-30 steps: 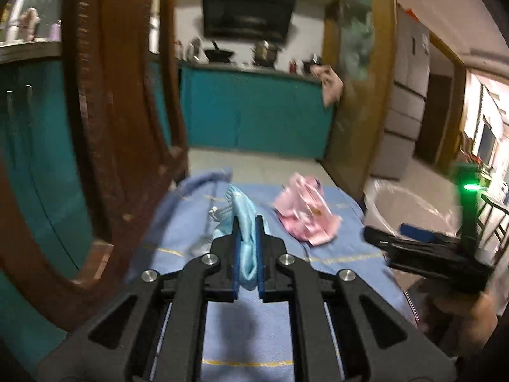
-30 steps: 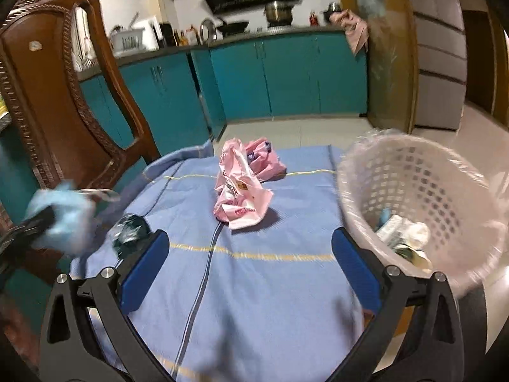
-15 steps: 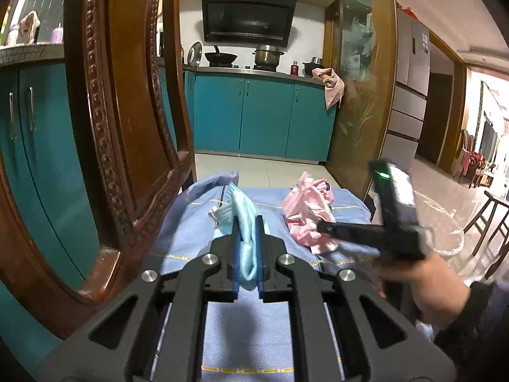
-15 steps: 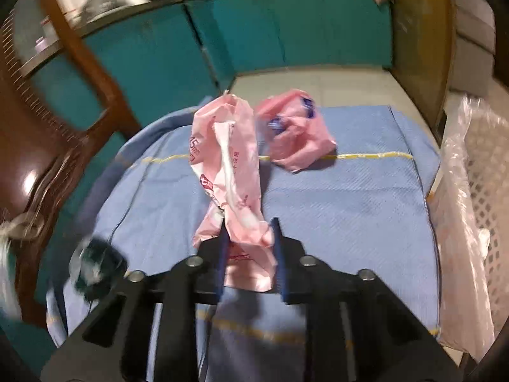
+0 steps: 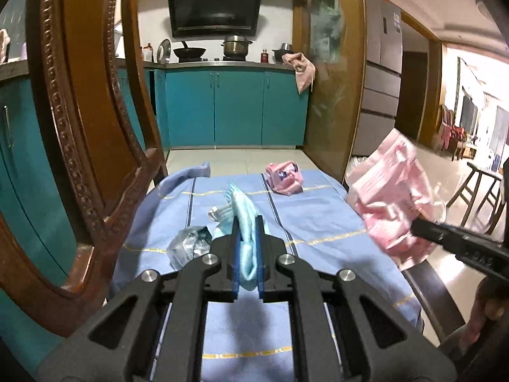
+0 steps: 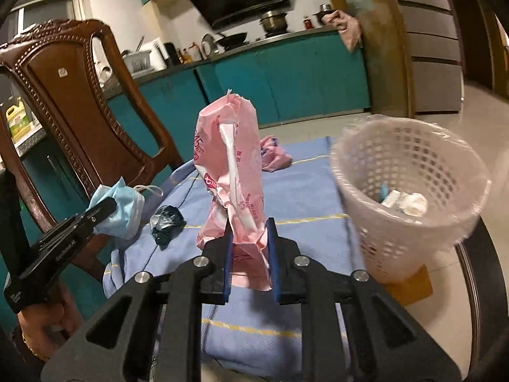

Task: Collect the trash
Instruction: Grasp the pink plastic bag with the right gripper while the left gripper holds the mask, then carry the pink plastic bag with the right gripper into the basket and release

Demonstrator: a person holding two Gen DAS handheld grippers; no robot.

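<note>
Only my right view shows the basket [image 6: 410,197]; my left gripper [image 5: 248,248] clamps the mask [image 5: 245,222], my right gripper [image 6: 249,251] the raised pink wrapper [image 6: 232,172].

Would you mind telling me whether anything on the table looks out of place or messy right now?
Yes: a crumpled pink wrapper lies at the far end of the blue cloth, and a dark crumpled bag sits near the chair side. The cloth itself is rumpled and hangs off that edge.
</note>
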